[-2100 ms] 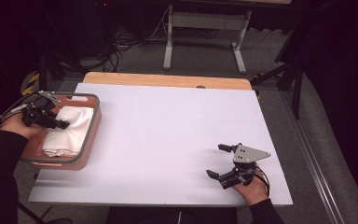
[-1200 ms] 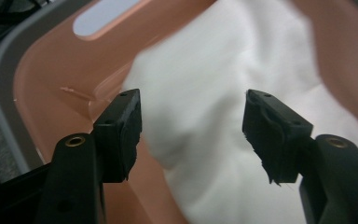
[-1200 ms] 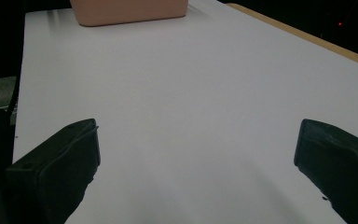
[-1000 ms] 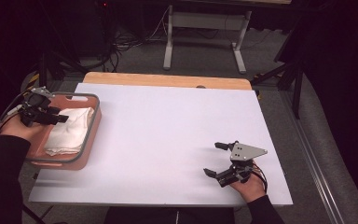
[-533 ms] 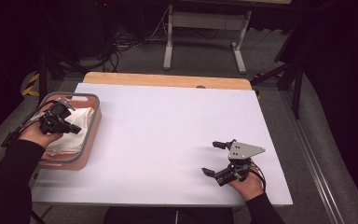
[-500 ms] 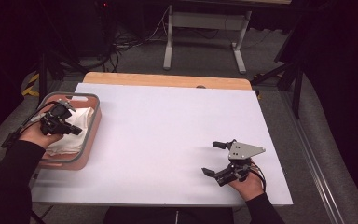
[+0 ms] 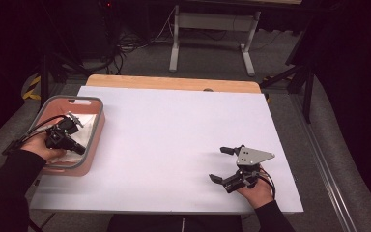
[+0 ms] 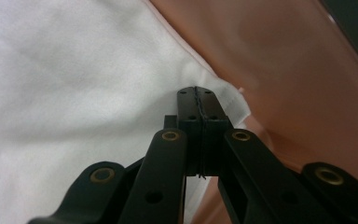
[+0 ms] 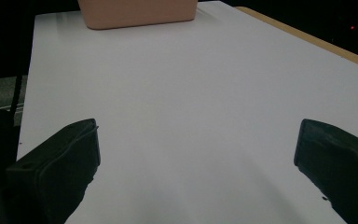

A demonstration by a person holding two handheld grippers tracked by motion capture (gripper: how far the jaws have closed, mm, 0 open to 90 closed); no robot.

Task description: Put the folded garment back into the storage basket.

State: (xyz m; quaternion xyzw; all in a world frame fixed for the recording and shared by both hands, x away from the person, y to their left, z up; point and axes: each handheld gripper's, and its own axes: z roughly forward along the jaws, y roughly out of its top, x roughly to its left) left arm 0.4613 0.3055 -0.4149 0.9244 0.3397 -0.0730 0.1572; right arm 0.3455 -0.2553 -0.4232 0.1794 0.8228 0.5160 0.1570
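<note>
The right hand-held gripper [image 7: 228,164] rests near the desk's [image 7: 174,140] front edge, jaws spread wide with nothing between them. Over at the left edge, the pink basket [image 7: 94,133] holds a white cloth [image 8: 74,70]. The left hand-held gripper [image 8: 198,95] is down inside it, clenched on the cloth's hemmed corner, seen up close in the left gripper view.

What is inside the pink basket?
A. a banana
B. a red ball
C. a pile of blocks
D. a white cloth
D: a white cloth lies in the pink basket, and the left gripper has its jaws shut at the cloth's corner by the basket's wall.
</note>
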